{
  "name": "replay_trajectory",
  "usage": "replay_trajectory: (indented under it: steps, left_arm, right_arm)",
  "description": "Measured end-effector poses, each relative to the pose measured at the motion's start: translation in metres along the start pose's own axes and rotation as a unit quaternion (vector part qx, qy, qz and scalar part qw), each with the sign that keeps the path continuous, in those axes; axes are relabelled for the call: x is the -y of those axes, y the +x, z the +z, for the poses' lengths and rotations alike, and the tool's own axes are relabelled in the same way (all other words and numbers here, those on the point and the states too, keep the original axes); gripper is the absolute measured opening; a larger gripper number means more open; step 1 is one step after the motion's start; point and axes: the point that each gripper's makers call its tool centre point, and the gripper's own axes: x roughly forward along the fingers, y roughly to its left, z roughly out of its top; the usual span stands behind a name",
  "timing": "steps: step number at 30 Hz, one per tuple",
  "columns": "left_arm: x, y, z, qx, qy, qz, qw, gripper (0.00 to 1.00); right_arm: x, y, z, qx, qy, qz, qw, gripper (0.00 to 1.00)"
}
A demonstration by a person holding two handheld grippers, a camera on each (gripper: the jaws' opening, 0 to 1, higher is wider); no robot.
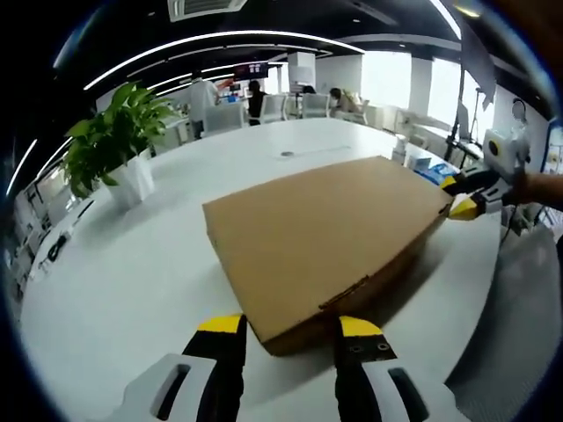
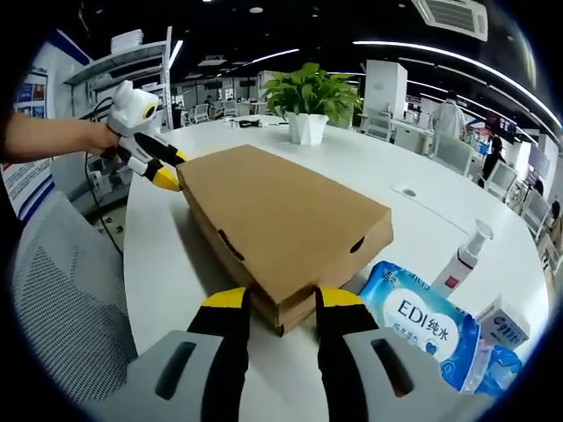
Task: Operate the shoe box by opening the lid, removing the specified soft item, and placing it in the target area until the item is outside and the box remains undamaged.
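A closed brown cardboard shoe box (image 1: 325,237) (image 2: 273,211) lies flat on the round white table (image 1: 123,272) (image 2: 440,189), lid down. In the left gripper view, my left gripper (image 1: 290,327) stands open at the box's near corner, one yellow-tipped jaw on each side of it. My right gripper (image 2: 281,301) is open in the same way at the opposite corner. Each gripper also shows from the other side: the right gripper (image 1: 459,197) at the far right corner, and the left gripper (image 2: 163,167), held by a hand, at the far left corner. The box's contents are hidden.
A potted green plant (image 1: 114,145) (image 2: 308,97) stands on the table beyond the box. A blue wet-wipes pack (image 2: 422,321), a pump bottle (image 2: 462,259) and small cartons lie beside my right gripper. A grey mesh chair (image 2: 62,299) (image 1: 519,316) stands at the table's edge. People sit far off.
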Motion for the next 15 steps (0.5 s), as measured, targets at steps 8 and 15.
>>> replay_trajectory:
  steps: [8,15]
  left_arm:
    - [-0.005,0.007,0.007,0.002,0.000,-0.002,1.0000,0.40]
    - [-0.010,0.017,0.016,0.002,0.001,-0.003,1.0000,0.40]
  right_arm:
    - [0.010,0.006,0.003,-0.003,-0.003,-0.002,1.0000,0.27]
    - [0.020,0.011,0.006,-0.006,-0.006,-0.005,1.0000,0.27]
